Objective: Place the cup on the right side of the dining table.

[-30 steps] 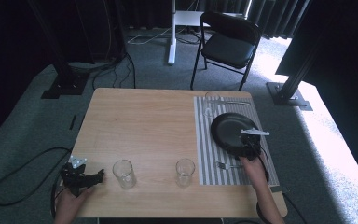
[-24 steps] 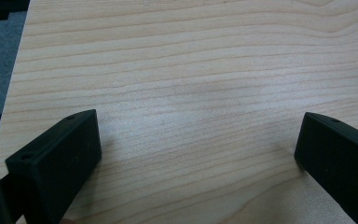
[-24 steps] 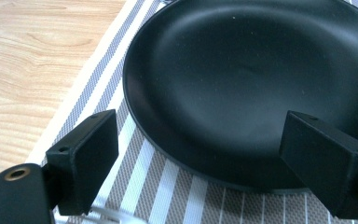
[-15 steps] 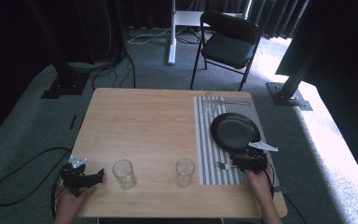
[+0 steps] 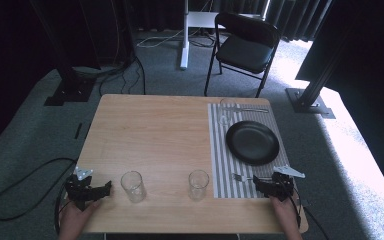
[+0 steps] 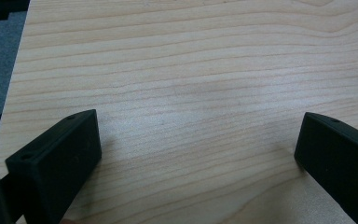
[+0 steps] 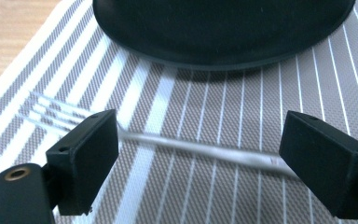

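A black plate rests on a grey striped placemat at the table's right. In front of the plate lies a metal fork, tines pointing left. My right gripper is low over the mat, open, its jaws on either side of the fork's handle. My left gripper hovers open over bare wood at the table's front left corner. Two clear glasses stand along the front edge between the grippers.
A third glass and a piece of cutlery sit at the mat's far end. A black folding chair stands beyond the table. Cables lie on the floor to the left. The wooden table is bare in its middle.
My right gripper has come down and toward the front edge, from beside the plate to the fork. The left gripper has stayed put.
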`<state>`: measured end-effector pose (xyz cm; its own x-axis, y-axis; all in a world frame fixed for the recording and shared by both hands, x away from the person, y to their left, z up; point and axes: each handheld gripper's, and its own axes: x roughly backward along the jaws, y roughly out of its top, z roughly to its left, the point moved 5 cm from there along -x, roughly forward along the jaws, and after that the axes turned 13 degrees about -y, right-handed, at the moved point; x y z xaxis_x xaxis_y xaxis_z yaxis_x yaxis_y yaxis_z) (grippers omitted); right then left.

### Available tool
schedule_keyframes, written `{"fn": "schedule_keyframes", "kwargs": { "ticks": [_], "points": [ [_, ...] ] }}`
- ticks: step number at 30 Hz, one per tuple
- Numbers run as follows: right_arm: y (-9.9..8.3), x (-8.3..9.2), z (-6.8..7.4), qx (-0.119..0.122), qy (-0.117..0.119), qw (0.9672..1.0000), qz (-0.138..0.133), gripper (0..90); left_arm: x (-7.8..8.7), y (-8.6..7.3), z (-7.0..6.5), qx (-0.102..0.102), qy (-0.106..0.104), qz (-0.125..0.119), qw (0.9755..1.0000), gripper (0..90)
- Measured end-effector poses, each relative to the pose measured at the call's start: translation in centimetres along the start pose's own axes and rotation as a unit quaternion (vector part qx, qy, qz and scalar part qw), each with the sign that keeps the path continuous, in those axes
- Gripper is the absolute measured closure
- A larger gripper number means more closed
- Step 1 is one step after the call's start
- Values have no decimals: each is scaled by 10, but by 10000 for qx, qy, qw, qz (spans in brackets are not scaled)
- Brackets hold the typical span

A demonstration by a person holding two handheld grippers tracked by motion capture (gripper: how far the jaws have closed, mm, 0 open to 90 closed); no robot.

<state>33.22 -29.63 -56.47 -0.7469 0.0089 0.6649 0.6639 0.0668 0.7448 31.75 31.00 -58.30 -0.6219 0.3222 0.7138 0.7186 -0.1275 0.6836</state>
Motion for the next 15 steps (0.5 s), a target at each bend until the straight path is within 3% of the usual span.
{"fn": "schedule_keyframes", "kwargs": {
  "ticks": [7,15],
  "points": [
    [-17,1,-8,-69,-76,9998,142,112,0,0,0,9,-2,-3,10000,6],
    [-29,7,-17,-94,-334,9994,98,112,0,0,0,9,-1,-1,10000,7]
  ]
}}
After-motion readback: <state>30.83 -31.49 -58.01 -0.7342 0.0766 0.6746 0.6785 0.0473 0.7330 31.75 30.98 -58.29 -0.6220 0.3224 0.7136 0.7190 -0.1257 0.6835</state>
